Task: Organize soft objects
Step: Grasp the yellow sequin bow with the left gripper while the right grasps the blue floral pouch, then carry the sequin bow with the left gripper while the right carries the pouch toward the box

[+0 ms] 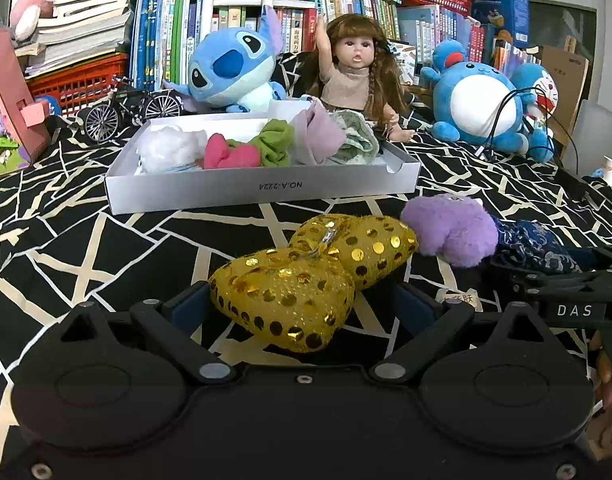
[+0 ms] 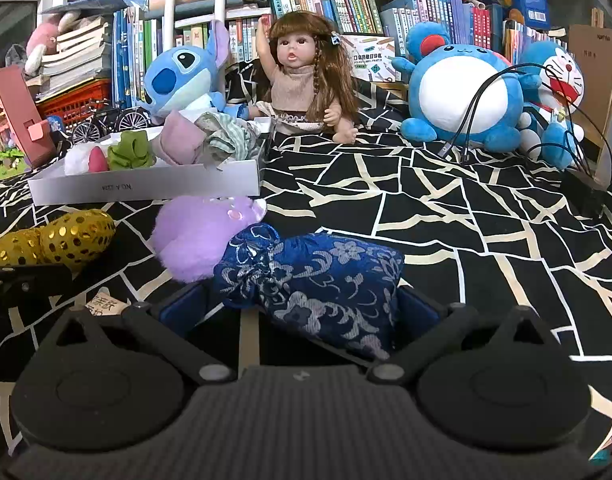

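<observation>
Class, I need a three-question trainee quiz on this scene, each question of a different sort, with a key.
1. True or false: the white box is empty.
2. Which item lies between the left gripper's fingers? A) purple plush B) gold sequined bow C) doll
3. Fill in: the right gripper straddles the ____ floral pouch.

Key: 1 false; 2 B, the gold sequined bow; 3 blue, the blue floral pouch.

Right tool (image 2: 300, 306) around blue floral pouch (image 2: 314, 280) (fingers spread wide), purple plush (image 2: 198, 236) touching it
</observation>
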Demonstrator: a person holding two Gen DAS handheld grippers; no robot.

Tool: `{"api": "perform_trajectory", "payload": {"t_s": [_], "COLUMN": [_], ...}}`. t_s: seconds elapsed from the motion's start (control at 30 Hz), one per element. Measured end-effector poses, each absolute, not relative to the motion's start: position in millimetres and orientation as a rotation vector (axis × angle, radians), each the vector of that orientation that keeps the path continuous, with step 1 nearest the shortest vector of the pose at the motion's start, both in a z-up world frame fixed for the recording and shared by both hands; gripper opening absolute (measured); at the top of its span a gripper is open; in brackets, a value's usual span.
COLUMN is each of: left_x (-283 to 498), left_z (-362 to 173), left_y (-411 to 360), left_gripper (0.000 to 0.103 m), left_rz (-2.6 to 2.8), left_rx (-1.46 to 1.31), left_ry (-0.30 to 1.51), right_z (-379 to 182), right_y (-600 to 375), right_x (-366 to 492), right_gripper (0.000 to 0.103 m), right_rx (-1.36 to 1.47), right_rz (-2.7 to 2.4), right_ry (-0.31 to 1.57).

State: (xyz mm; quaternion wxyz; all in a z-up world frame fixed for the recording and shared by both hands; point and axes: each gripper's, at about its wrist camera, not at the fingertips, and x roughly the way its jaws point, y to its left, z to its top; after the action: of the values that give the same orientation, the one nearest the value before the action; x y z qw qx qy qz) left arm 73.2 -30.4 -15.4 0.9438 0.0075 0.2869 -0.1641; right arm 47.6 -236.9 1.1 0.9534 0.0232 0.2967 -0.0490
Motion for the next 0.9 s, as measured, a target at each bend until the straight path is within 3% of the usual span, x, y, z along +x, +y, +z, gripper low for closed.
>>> {"api": "perform_trajectory", "payload": {"t_s": [0.73,0.9], "left_x": [86.2,88.2], "left_z": [-14.6,-10.2], "left_y": [-37.1,-36.4], "left_gripper": [0.098,0.084], "left_rz": [-0.315,-0.314], "left_rx": [0.009,-0.009], "left_ry": [0.627,0.633], "right_z": [0.3,3.7], "right_y": [-233.5,-237.2], "right_x": [54.4,53.2], "right_gripper": [0.103,0.103], "right_rx": [0.022,0.06], "right_rz": [-0.109,-0.109], "right_ry": [0.637,0.628]}}
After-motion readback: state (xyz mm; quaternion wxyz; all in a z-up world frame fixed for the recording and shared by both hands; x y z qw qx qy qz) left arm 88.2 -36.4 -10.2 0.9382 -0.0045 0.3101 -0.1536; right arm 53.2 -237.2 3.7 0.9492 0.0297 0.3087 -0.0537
